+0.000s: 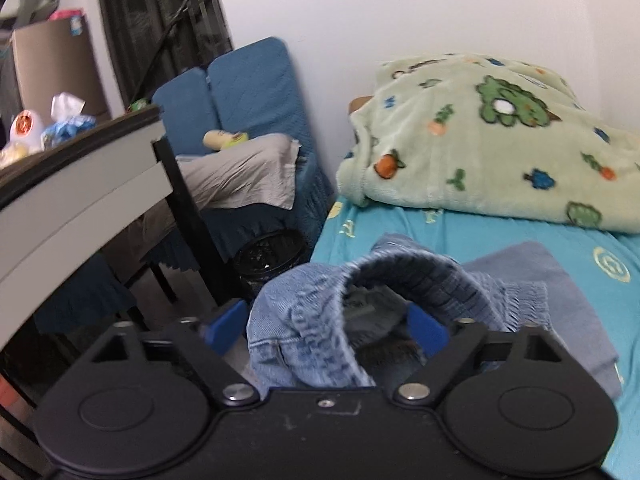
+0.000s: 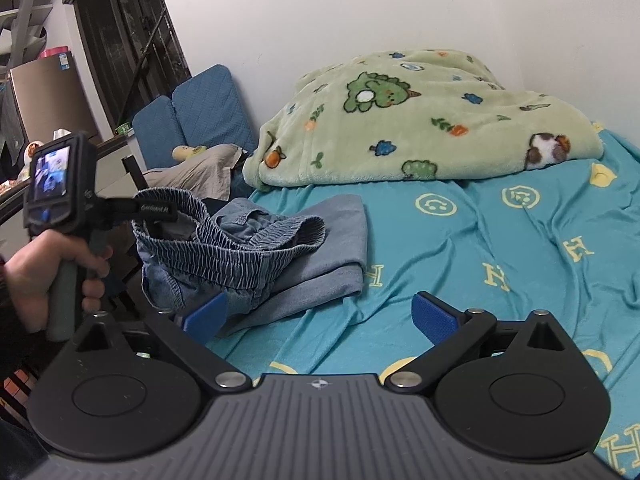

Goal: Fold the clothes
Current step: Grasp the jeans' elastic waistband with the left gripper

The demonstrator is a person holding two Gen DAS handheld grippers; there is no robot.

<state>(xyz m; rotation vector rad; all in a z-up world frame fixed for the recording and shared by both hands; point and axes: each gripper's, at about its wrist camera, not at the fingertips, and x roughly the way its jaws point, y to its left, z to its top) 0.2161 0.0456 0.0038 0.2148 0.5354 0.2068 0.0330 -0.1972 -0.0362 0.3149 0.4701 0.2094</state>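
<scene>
The denim shorts (image 2: 224, 248) lie near the left edge of the bed (image 2: 500, 240), on the teal sheet with yellow letters and smiley faces. The stretchy waistband is bunched up and lifted. The rest of the shorts lies flat and folded on the sheet under it.

The left tongs (image 1: 326, 328) are spread wide apart. The waistband hangs draped over them, with one blue finger on each side of the bunched cloth. The fingers are not squeezing the cloth. In the right wrist view, a hand (image 2: 52, 276) holds the grey handle of the left tongs just beside the shorts. A small screen sits on the back of that tool.

The right tongs (image 2: 320, 320) are wide open too and hold nothing. They hover low over the sheet. Their left blue finger (image 2: 204, 316) is right at the near edge of the shorts. I cannot tell if it touches them.

A fluffy green blanket (image 2: 420, 120) with frogs and carrots lies in a heap at the far end of the bed, by the white wall. Left of the bed there is a blue padded chair (image 1: 248, 84) with a grey cloth (image 1: 244, 172) on its seat. A table (image 1: 80, 184) stands at the far left.
</scene>
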